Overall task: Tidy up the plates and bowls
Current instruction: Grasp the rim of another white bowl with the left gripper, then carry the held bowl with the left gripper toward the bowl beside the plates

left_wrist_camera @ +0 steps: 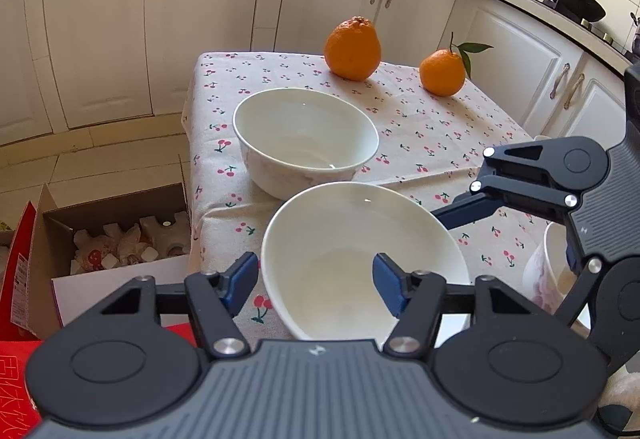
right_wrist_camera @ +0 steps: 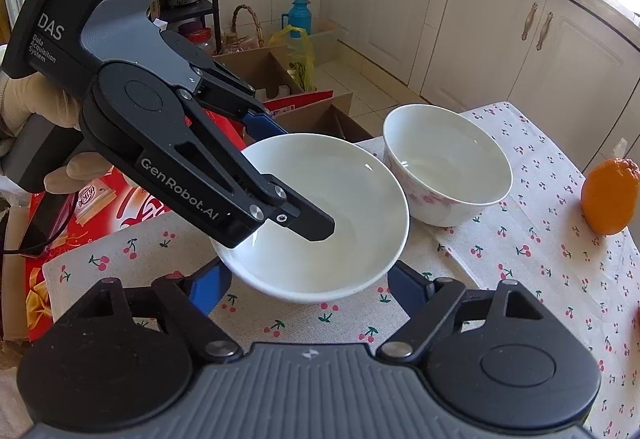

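While the left tongs [left_wrist_camera: 316,277] stand partly open astride the left wall of the near bowl [left_wrist_camera: 360,239], one pad outside the rim and the other hanging inside, no clamp on the wall shows. The right tongs [right_wrist_camera: 310,285] are spread wider, their pads flanking that bowl's lower side; from the left wrist view only one finger reaches the rim, so they hold nothing either. A gloved hand [right_wrist_camera: 44,107] carries the left tool.

Both tongs crowd one glazed bowl. A pinch on a single thin wall would likely tip it when raised, and a slick glaze could let it slip. If the two tools close unevenly, they may push the bowl along the cloth toward the counter [left_wrist_camera: 420,111] edge just left of the left tongs.

Just beyond the tongs sits the far bowl [left_wrist_camera: 306,135], close enough to be knocked. Both bowls are empty. Another white vessel [left_wrist_camera: 540,271] hides behind the right tongs; its contents cannot be told. Farther off lie two oranges [left_wrist_camera: 352,49]. Below, left of the tongs, an open box [left_wrist_camera: 120,215] on the floor holds wrapped packets.
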Demonstrator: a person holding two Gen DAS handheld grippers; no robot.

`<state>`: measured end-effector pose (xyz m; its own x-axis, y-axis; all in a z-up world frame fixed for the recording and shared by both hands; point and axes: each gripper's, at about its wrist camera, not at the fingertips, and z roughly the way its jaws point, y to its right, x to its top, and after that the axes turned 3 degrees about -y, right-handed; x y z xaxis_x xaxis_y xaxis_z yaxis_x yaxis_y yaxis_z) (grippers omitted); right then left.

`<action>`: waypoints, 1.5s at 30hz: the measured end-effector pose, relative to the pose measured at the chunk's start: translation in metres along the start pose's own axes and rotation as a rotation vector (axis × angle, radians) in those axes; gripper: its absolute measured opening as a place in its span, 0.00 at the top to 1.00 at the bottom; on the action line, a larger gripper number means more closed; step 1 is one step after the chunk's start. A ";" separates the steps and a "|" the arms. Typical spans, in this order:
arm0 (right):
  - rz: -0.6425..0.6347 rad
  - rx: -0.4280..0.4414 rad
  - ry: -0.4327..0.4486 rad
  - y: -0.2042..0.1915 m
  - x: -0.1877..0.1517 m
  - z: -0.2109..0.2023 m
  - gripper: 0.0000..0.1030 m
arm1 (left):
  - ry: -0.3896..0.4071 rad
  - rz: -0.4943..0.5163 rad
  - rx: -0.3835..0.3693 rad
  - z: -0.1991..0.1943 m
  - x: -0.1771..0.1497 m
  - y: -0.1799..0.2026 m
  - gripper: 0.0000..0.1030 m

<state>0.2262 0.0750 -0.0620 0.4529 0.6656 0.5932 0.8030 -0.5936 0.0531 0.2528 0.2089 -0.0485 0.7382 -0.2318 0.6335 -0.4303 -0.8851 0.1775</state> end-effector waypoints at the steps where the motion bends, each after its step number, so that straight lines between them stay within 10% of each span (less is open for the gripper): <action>1: -0.001 0.001 0.001 0.000 0.000 0.001 0.15 | -0.002 0.002 -0.003 0.000 0.000 0.000 0.44; 45: 0.097 -0.050 0.067 0.004 -0.043 -0.092 0.16 | 0.033 0.153 -0.046 -0.029 0.019 0.092 0.47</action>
<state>0.1741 0.0027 -0.0129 0.4992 0.5736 0.6494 0.7355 -0.6767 0.0323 0.2126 0.1347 0.0017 0.6451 -0.3482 0.6802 -0.5600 -0.8211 0.1108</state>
